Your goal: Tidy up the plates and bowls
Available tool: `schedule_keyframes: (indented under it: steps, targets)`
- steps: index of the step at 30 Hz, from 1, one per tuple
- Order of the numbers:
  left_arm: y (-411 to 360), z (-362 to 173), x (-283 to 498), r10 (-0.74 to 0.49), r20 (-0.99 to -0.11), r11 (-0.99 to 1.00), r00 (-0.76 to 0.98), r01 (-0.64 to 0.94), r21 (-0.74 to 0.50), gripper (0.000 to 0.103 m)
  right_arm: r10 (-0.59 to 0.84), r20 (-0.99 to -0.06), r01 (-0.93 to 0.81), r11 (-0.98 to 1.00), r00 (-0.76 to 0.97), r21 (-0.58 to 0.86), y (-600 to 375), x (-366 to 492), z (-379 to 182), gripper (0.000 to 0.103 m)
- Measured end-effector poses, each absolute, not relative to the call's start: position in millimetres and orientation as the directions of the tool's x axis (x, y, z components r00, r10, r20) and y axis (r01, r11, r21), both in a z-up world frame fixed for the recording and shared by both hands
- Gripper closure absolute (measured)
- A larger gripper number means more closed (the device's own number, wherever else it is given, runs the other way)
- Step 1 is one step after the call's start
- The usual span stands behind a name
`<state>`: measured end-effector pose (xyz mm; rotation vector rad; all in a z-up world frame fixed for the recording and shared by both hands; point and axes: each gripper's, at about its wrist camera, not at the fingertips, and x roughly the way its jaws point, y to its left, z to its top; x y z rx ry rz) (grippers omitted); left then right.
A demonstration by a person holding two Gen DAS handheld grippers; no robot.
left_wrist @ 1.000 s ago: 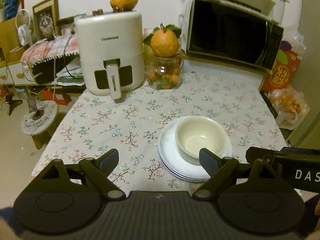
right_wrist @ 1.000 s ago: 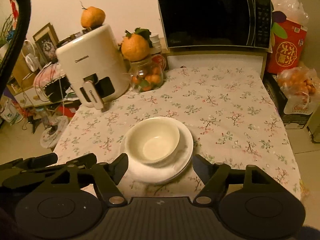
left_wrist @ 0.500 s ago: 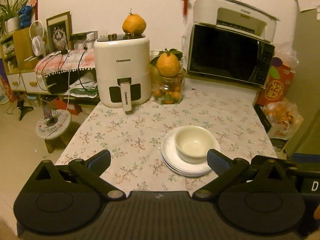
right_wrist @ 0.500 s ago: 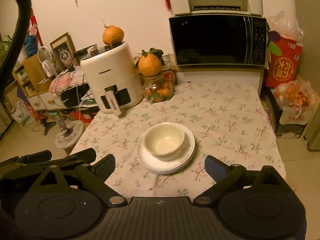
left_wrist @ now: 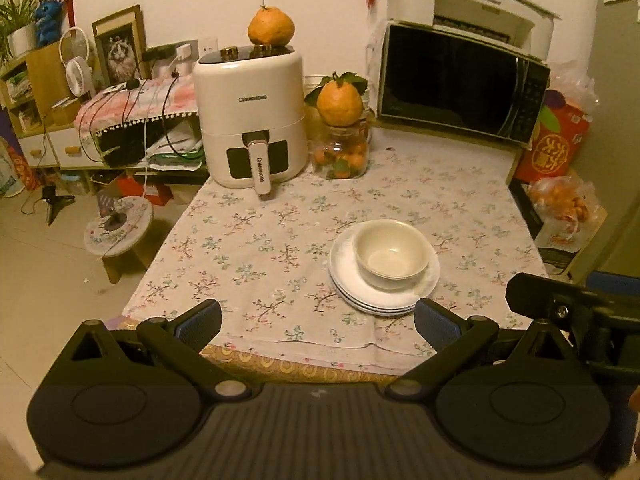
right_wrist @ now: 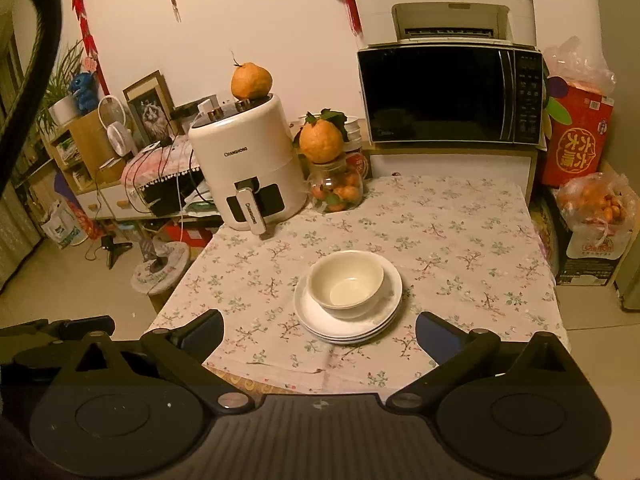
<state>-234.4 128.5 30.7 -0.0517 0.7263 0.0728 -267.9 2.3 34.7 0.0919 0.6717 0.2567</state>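
Note:
A cream bowl (left_wrist: 390,254) stands on a stack of white plates (left_wrist: 348,280) near the front edge of the table with the floral cloth (left_wrist: 260,248). The bowl (right_wrist: 346,284) and plates (right_wrist: 316,320) also show in the right wrist view. My left gripper (left_wrist: 318,322) is open and empty, held back from the table's front edge, left of the stack. My right gripper (right_wrist: 320,332) is open and empty, also off the front edge, roughly in line with the stack. The right gripper's body (left_wrist: 560,304) shows at the right of the left wrist view.
A white air fryer (left_wrist: 252,120) with an orange on top stands at the back left. A glass jar of small oranges (left_wrist: 340,156) stands beside it. A black microwave (left_wrist: 460,84) with a printer on top is at the back right. A low stool (left_wrist: 118,228) stands left of the table.
Both grippers have pulled back and away from the table; the bowl and plates look smaller and farther. Both stay open and empty. The bowl and plates have not moved.

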Motion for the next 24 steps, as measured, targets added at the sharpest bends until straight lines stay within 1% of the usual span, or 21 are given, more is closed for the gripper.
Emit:
schedule_keyframes:
  steps: [11, 24]
  targets:
    - [122.3, 25.9, -228.2, 0.054, -0.673, 0.998, 0.737, -0.06, 0.014, 0.0, 0.26, -0.618, -0.172, 0.965, 0.742, 0.199, 0.5, -258.2, 27.4, 0.002]
    - [117.2, 22.2, -223.2, 0.043, -0.685, 0.999, 0.727, -0.044, 0.016, 0.0, 0.25, -0.626, -0.151, 0.967, 0.739, 0.208, -6.9, -254.0, 23.7, 0.002]
